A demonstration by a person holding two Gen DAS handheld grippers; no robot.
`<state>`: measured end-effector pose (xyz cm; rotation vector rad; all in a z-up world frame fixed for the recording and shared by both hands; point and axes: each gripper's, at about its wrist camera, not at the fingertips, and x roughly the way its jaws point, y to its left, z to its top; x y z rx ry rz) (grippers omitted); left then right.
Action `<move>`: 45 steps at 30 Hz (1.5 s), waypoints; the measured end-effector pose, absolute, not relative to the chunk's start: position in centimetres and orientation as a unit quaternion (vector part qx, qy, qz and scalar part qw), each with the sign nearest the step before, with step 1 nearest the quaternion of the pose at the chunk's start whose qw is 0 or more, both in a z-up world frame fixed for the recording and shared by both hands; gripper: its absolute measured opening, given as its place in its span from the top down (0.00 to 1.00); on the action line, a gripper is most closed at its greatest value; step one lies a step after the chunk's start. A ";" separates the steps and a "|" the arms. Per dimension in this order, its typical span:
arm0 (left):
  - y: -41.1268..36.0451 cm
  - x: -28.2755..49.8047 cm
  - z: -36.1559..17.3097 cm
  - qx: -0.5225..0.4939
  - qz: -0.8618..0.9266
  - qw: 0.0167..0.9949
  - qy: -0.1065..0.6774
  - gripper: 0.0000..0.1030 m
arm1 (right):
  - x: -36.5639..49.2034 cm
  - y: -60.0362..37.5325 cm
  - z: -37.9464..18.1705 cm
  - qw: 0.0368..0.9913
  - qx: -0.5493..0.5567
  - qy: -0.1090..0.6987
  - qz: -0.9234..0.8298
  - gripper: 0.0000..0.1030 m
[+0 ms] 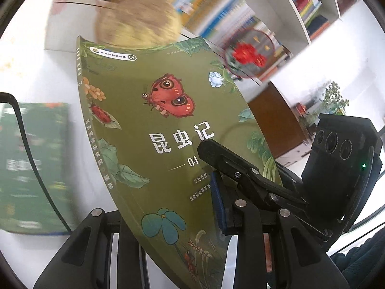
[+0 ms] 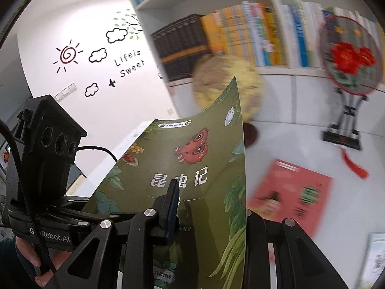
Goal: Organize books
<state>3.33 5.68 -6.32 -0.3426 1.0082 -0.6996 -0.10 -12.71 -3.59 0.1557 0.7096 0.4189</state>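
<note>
A thin olive-green book with a red butterfly on its cover is held up above the white table. Both grippers pinch it. In the left wrist view my left gripper is shut on its lower part, the book bending between the fingers, and the right gripper's finger presses on the cover from the right. In the right wrist view my right gripper is shut on the same book, with the left gripper's body at the left. A second green book lies flat on the table at the left.
A white bookshelf full of upright books stands behind. A round straw fan and a red-flower fan on a stand sit on the table. A pink book and a pale book lie flat at right.
</note>
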 end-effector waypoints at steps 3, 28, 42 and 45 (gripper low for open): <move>9.7 4.3 -6.5 -0.152 -0.319 0.807 0.472 0.72 | 1.4 -7.8 -4.1 0.912 0.081 0.343 0.209 0.70; 23.1 9.8 -16.2 -0.164 -0.242 0.788 0.541 0.61 | 8.4 6.0 -16.4 0.863 0.131 0.456 0.175 0.70; 25.6 8.5 -16.2 -0.176 -0.208 0.799 0.536 0.61 | 8.9 7.6 -17.1 0.865 0.058 0.465 0.182 0.70; 26.1 8.4 -15.8 -0.169 -0.188 0.800 0.544 0.59 | 9.0 7.5 -17.0 0.861 0.046 0.474 0.178 0.70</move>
